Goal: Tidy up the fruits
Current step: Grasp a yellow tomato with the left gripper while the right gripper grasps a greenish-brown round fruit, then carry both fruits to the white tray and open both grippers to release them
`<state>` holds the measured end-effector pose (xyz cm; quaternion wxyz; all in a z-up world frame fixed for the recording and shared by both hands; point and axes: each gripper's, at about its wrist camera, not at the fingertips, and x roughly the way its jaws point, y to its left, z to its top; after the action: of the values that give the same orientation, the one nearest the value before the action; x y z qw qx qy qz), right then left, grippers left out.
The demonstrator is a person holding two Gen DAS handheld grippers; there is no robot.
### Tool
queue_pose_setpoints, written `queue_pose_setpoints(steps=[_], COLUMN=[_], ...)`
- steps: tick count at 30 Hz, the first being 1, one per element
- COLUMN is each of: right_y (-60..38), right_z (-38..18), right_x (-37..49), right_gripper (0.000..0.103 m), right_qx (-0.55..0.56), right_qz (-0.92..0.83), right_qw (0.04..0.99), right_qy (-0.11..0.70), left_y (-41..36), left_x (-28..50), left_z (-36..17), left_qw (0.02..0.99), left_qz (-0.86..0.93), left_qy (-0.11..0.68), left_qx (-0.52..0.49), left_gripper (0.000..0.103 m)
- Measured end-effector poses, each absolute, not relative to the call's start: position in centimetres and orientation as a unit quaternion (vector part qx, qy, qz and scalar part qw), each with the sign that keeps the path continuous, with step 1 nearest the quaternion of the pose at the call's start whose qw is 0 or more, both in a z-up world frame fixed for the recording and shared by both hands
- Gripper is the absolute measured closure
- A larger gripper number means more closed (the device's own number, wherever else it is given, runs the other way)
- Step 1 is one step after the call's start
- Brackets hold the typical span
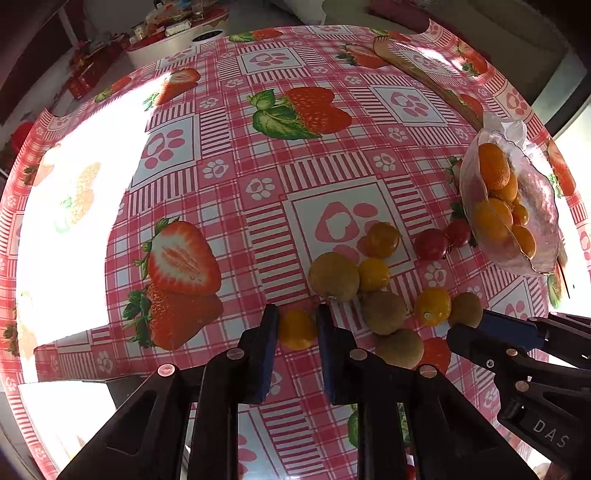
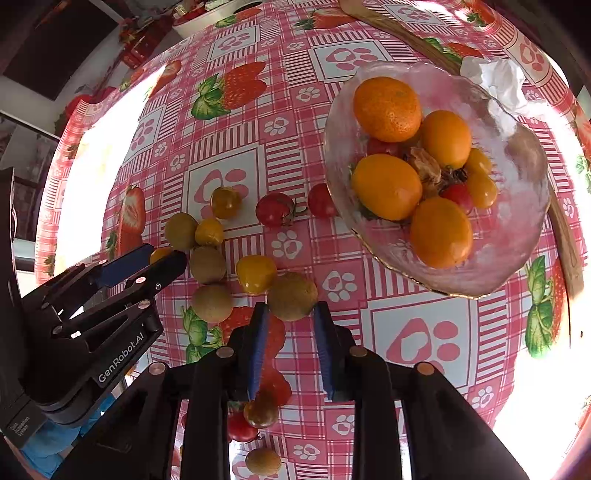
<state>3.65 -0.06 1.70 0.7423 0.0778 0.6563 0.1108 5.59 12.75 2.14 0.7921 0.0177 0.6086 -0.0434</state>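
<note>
My left gripper (image 1: 297,325) has its blue pads on either side of a small yellow-orange fruit (image 1: 296,329); it also shows in the right wrist view (image 2: 160,258). My right gripper (image 2: 287,321) is open, its pads flanking a brown-green round fruit (image 2: 291,296) at the tips, not squeezed. Several loose fruits lie between: brown-green ones (image 2: 208,264), yellow ones (image 2: 255,274) and red tomatoes (image 2: 274,209). A glass bowl (image 2: 517,229) at the right holds oranges (image 2: 386,109), small yellow fruits and a tomato. The bowl shows at the right in the left wrist view (image 1: 546,206).
The round table has a pink strawberry-print cloth (image 1: 258,192). A wooden board (image 2: 406,33) and crumpled white paper (image 2: 495,83) lie behind the bowl. More small fruits (image 2: 260,411) lie under my right gripper near the table edge. Strong glare covers the left side.
</note>
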Motion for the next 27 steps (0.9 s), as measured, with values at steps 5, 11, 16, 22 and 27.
queue_pose_setpoints(steps=[5, 11, 16, 22, 27], right_y=[-0.4, -0.5, -0.4, 0.3, 0.5], right_z=[2.4, 3.0, 2.5, 2.0, 1.7], right_x=[3.3, 2.7, 2.7, 3.3, 3.9], right_gripper=[0.080, 0.081, 0.068, 0.061, 0.061], right_qx=[0.080, 0.078, 0.078, 0.066, 0.074], right_qz=[0.117, 0.125, 0.116, 0.120, 0.116], right_qw=[0.745, 0.745, 0.744, 0.747, 0.750], right_qy=[0.651, 0.650, 0.653, 0.651, 0.647], left_y=[12.9, 13.7, 14.2, 14.6, 15.0], left_x=[4.2, 2.7, 2.1, 1.3, 0.8], left_z=[3.3, 3.8, 3.4, 3.6, 4.1], left_qw=[0.797, 0.799, 0.794, 0.795, 0.797], left_qz=[-0.047, -0.050, -0.045, -0.041, -0.040], left_qy=[0.602, 0.599, 0.606, 0.605, 0.603], left_qx=[-0.002, -0.007, -0.010, -0.014, -0.015], left_gripper=[0.080, 0.080, 0.080, 0.080, 0.080])
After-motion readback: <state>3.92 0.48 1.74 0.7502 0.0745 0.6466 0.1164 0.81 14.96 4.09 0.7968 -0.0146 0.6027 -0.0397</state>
